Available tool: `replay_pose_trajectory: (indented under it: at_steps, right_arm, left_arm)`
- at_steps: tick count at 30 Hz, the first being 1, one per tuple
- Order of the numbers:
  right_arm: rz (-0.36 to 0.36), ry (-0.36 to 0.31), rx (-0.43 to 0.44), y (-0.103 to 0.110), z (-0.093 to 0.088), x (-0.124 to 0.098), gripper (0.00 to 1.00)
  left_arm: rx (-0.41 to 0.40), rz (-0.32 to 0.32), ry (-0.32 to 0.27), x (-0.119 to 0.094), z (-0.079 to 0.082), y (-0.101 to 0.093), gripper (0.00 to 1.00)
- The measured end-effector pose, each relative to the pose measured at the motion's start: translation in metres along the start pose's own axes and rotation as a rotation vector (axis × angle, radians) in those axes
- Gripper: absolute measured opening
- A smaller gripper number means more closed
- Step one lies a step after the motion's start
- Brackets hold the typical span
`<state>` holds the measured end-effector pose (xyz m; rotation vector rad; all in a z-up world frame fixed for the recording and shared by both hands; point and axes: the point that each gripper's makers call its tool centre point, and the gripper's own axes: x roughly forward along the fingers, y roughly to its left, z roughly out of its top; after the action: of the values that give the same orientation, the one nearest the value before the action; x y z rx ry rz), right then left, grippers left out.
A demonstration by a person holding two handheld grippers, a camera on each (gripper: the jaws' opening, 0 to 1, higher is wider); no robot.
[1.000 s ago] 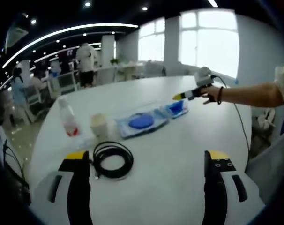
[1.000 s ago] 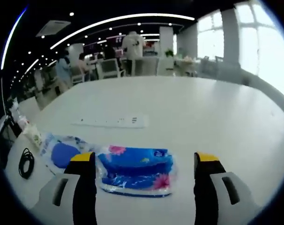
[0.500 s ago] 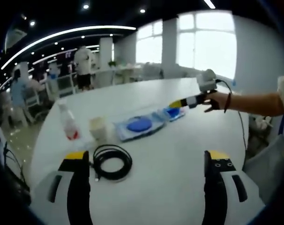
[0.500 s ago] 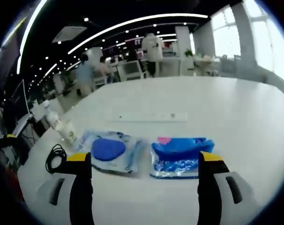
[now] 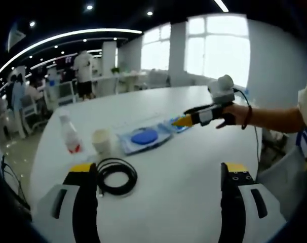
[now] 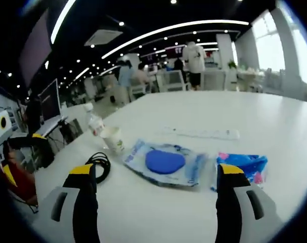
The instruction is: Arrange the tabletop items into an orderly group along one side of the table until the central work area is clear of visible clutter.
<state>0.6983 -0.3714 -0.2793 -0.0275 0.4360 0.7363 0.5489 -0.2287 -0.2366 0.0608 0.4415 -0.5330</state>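
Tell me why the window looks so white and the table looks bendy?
Left gripper view: daylight washes out the window, and the fisheye lens curves the table. Right gripper view: the ceiling light strip arcs too; far people look soft.

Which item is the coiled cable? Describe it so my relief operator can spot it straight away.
On the white table, find the row of items: bottle, paper cup, two plastic packets. The coiled cable lies flat near the table's edge, just past the cup, by the left gripper. It is the row's one black ring-shaped thing.
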Motion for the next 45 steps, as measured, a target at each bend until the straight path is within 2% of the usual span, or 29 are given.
replay_pose_trajectory:
  at_steps: [6,10,14,17,24,31,34,41,45]
  right_arm:
    - [0.083,0.001,-0.031,0.037,0.0,0.011,0.98]
    - [0.145,0.014,-0.08,0.064,-0.005,0.02,0.98]
    - [0.22,0.028,-0.16,0.094,-0.012,0.029,0.97]
    - [0.26,0.033,-0.215,0.112,-0.017,0.035,0.97]
    - [0.332,0.075,-0.265,0.147,-0.032,0.054,0.92]
    - [0.421,0.092,-0.311,0.174,-0.042,0.072,0.86]
    - [0.451,0.099,-0.327,0.183,-0.047,0.077,0.79]
    - [0.486,0.084,-0.391,0.197,-0.054,0.089,0.68]
    - [0.492,0.119,-0.373,0.2,-0.062,0.095,0.64]
  left_arm:
    - [-0.022,0.008,-0.009,-0.004,0.002,0.002,0.99]
    - [-0.01,0.027,0.028,-0.004,-0.005,0.003,0.99]
    - [-0.038,0.027,0.059,-0.004,-0.014,0.004,0.99]
    - [-0.04,0.056,0.065,-0.01,-0.016,0.007,0.99]
    - [-0.072,0.092,0.069,-0.023,-0.026,0.016,0.99]
    - [-0.087,0.139,0.078,-0.033,-0.033,0.025,0.99]
    - [-0.089,0.152,0.083,-0.036,-0.036,0.027,0.99]
    - [-0.11,0.164,0.093,-0.038,-0.045,0.031,0.99]
    - [-0.116,0.164,0.097,-0.038,-0.047,0.031,0.99]
